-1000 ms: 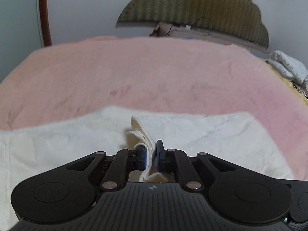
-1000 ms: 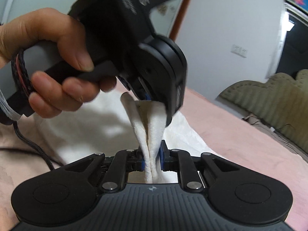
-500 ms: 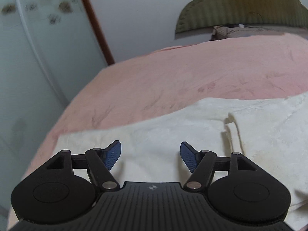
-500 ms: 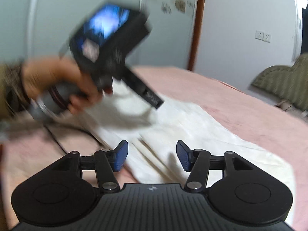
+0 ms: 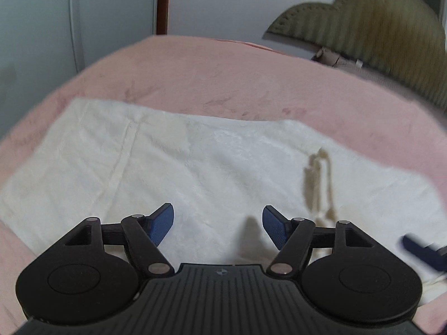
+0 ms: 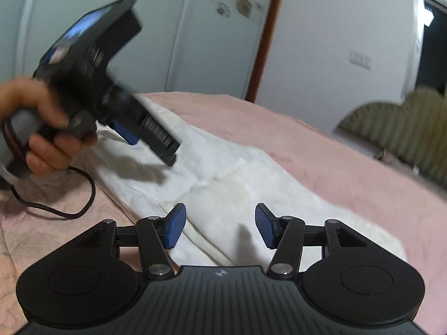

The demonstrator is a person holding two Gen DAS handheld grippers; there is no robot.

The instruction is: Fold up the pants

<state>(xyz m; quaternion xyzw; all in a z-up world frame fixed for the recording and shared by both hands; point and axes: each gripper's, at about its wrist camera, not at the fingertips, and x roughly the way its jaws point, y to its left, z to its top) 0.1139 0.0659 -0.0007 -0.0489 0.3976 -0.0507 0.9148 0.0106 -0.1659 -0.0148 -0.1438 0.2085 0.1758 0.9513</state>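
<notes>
The cream-white pants [image 5: 195, 162] lie flat and folded on the pink bedspread [image 5: 223, 67], with a drawstring [image 5: 318, 184] loose on top. My left gripper [image 5: 218, 224] is open and empty just above the fabric. My right gripper [image 6: 220, 224] is open and empty over the pants [image 6: 251, 184] near their front edge. The left gripper also shows in the right wrist view [image 6: 123, 131], held in a hand above the pants' far left end. A blurred blue fingertip of the right gripper [image 5: 419, 251] shows at the left wrist view's right edge.
A green padded headboard [image 5: 371, 28] stands at the back right. A pale wardrobe [image 6: 167, 42] and a brown door frame [image 6: 265, 36] are behind the bed. A black cable [image 6: 69, 206] trails over the bedspread [image 6: 349, 167] at the left.
Both grippers held a raised fold of the pants one second ago. They have let go, opened and pulled apart. The pants now lie flat.
</notes>
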